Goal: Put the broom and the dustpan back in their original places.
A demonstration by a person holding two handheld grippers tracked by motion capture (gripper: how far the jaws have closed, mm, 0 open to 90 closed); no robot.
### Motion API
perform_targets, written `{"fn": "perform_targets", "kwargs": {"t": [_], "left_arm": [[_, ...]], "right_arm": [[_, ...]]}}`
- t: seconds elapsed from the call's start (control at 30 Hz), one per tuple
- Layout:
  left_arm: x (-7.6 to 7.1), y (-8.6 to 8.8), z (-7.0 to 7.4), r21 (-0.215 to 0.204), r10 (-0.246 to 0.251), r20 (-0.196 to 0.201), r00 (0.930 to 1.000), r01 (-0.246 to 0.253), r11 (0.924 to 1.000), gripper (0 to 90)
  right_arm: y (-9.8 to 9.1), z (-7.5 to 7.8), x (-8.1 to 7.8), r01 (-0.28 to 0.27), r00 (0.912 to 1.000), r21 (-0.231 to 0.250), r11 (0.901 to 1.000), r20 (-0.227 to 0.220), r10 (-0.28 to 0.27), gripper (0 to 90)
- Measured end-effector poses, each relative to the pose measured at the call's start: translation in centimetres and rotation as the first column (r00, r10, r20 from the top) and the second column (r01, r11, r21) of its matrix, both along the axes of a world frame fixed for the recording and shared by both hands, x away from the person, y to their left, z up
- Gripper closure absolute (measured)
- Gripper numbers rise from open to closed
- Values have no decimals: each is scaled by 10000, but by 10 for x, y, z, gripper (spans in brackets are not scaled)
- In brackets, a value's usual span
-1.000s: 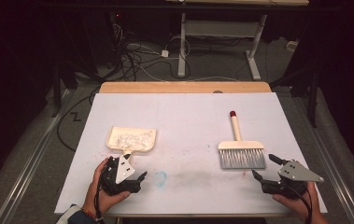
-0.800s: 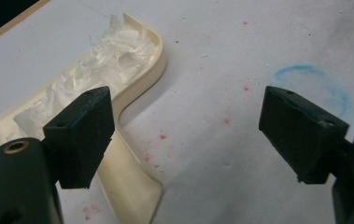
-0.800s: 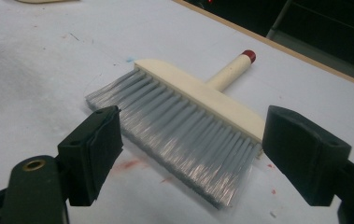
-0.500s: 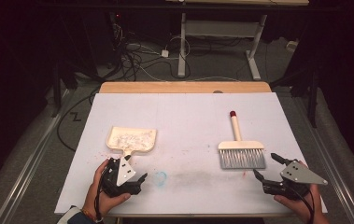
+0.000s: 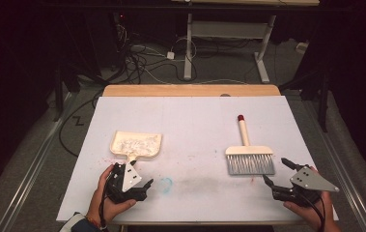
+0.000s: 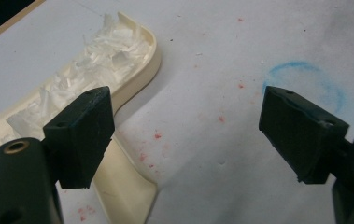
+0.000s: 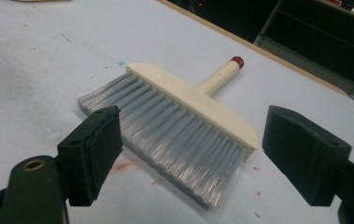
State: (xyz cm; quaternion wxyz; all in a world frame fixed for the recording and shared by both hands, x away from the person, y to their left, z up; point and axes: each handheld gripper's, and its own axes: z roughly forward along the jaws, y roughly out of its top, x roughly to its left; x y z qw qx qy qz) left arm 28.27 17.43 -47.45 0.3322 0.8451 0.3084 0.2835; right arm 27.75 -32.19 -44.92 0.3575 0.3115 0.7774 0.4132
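Note:
A cream dustpan holding white shreds lies at the near left of the white table. Its handle points toward me. My left gripper is open just behind that handle; its left jaw is over the handle and nothing is gripped. A cream hand brush with grey bristles and a red-tipped handle lies flat at the near right, bristles toward me. Just right of the bristles, my right gripper is open and holds nothing.
A blue chalk ring marks the sheet right of the left gripper, with red specks around it. The white sheet covers a wooden table whose far edge shows. Cables and desk legs lie beyond.
Both grippers have barely moved; the right one has drifted slightly toward the near edge. Dustpan and brush lie where they were.

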Motion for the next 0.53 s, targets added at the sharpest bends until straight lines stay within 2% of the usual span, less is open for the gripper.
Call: {"fn": "perform_targets", "kwargs": {"t": [0.2,0.4,0.53], "left_arm": [[3,-1,3,-166,-28,128,9999,31,9999,178],[7,-8,6,-269,-76,306,9995,84,9996,178],[10,-11,6,-299,-51,319,9995,61,9995,178]], "right_arm": [[0,0,-4,97,10000,-66,9999,1,-97,202],[-7,0,-9,627,9980,-3,9980,9,-627,202],[-10,2,-13,727,9973,48,9973,88,-727,202]]}}
